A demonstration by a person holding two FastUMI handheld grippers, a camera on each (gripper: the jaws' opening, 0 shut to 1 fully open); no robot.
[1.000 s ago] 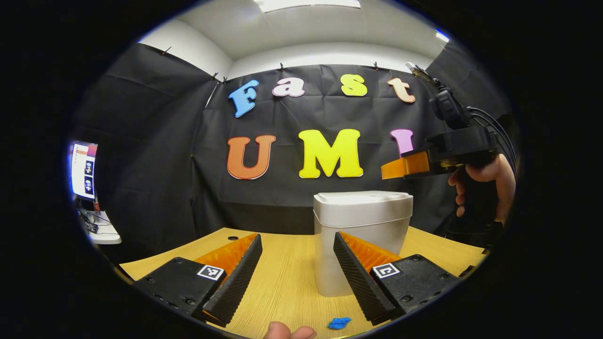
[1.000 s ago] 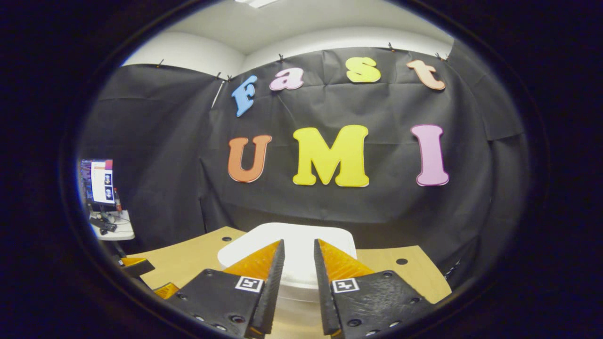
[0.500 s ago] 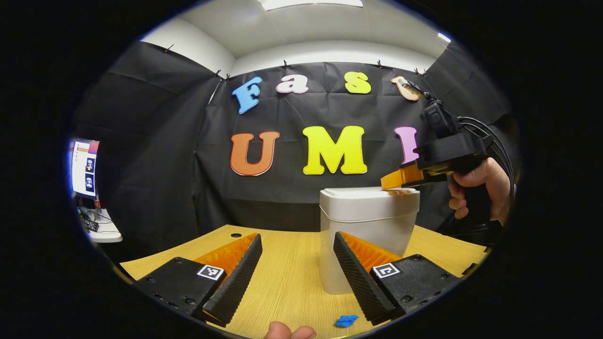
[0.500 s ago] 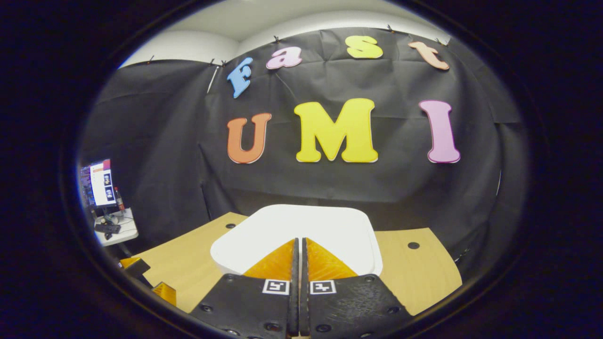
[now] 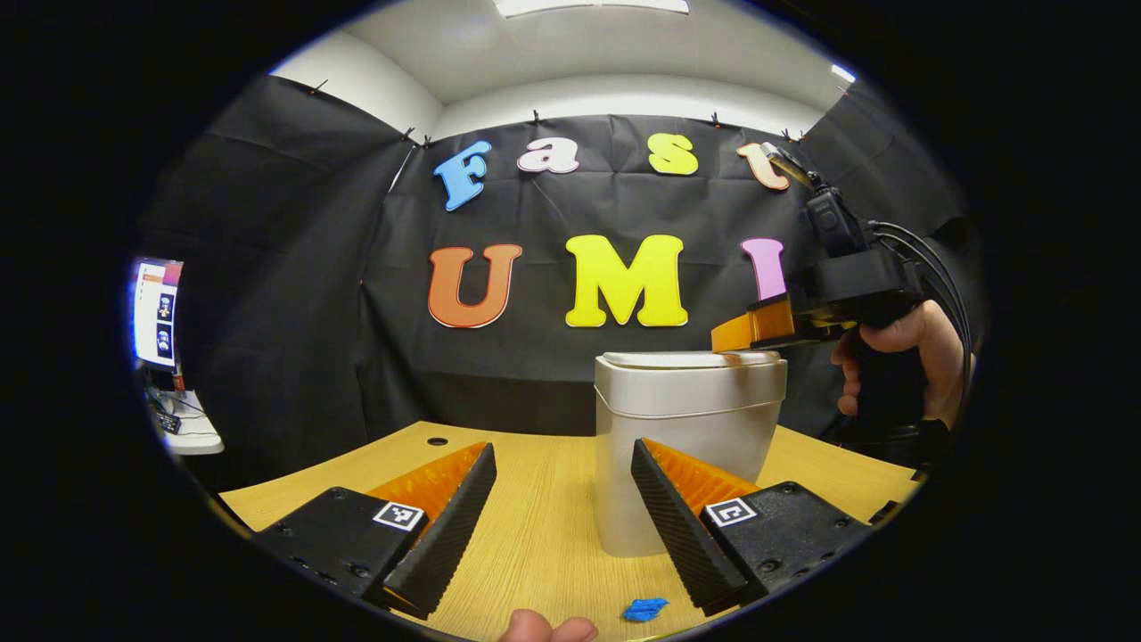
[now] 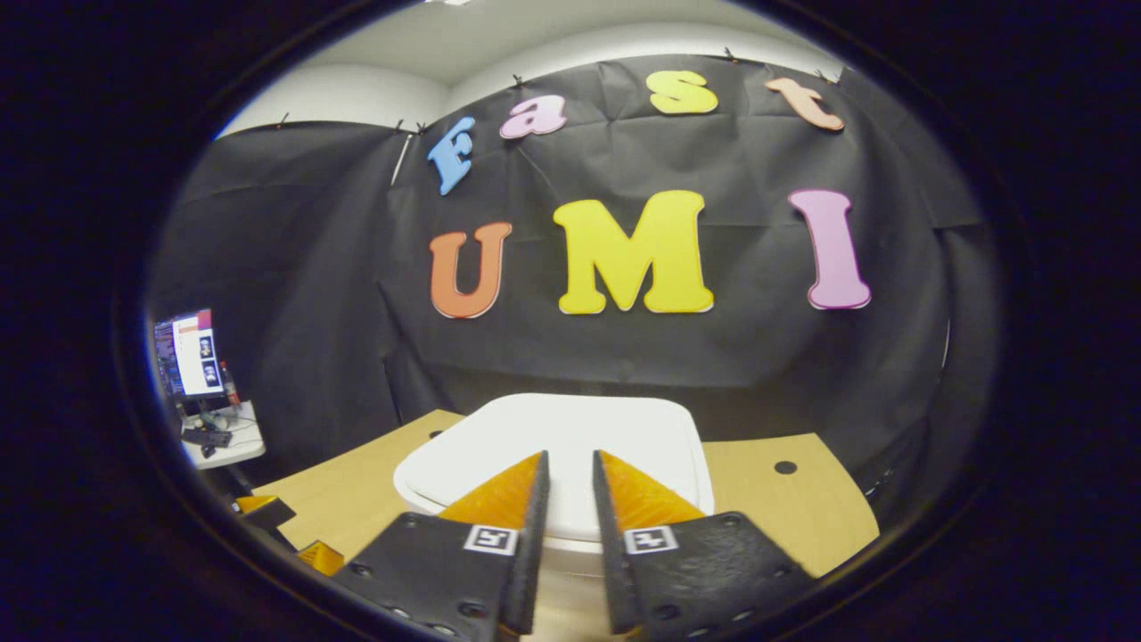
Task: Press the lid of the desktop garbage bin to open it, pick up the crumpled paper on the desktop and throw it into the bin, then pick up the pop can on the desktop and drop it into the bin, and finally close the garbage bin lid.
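The pale bin [image 5: 686, 464] stands on the wooden desk, its lid [image 5: 686, 360] lying flat. My left gripper [image 5: 562, 455] hovers low over the desk just in front of the bin, open wide with nothing between its fingers. In the left gripper view a hand [image 5: 900, 343] holds my right gripper [image 5: 724, 339] right over the lid's right edge; I cannot tell whether it touches. In the right gripper view the white lid [image 6: 553, 428] lies straight below my right gripper [image 6: 569, 459], whose fingers stand a narrow gap apart around nothing.
The desk [image 5: 535, 526] runs up to the black cloth wall behind the bin. A small blue scrap [image 5: 644, 609] lies near its front edge beside a fingertip [image 5: 544, 628]. A monitor [image 5: 156, 312] stands on a side table at far left. Cable holes [image 6: 785, 466] dot the desk.
Half a second ago my right gripper was shut and pressed low on the lid; it has now lifted slightly and its fingers have parted. The lid lies flat. My left gripper has barely moved.
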